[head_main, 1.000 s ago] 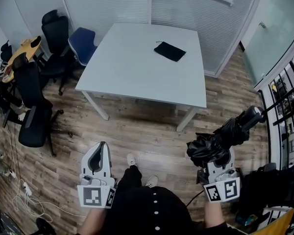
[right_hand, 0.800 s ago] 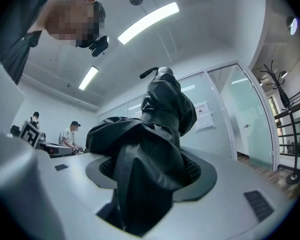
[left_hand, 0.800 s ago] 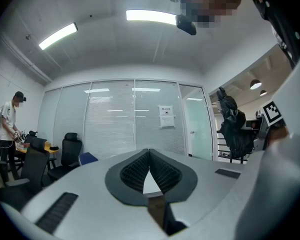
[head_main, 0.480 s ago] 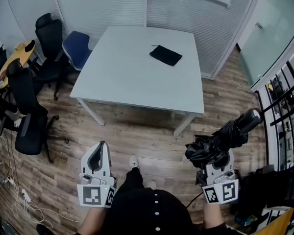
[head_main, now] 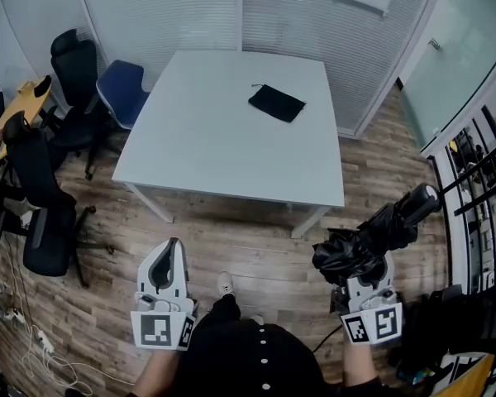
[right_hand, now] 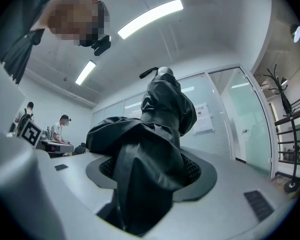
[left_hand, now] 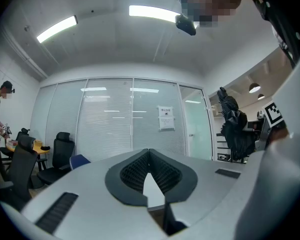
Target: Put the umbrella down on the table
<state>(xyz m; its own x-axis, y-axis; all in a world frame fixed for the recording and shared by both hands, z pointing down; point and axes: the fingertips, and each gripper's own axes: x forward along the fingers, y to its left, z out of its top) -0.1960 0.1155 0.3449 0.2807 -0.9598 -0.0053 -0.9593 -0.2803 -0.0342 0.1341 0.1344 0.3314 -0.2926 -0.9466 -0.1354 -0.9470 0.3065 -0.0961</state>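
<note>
Black umbrella [head_main: 379, 231] sits pinched in the right claw [head_main: 362, 263], left claw [head_main: 167, 253] pressed together, as the table [head_main: 223, 139] has drawn nearer, still beyond reach.

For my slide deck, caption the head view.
Right gripper holds a folded black umbrella short of the white table; left gripper shut, empty.

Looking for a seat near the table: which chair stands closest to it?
The blue chair, beside the white table's left edge; the black chairs stand farther off.
</note>
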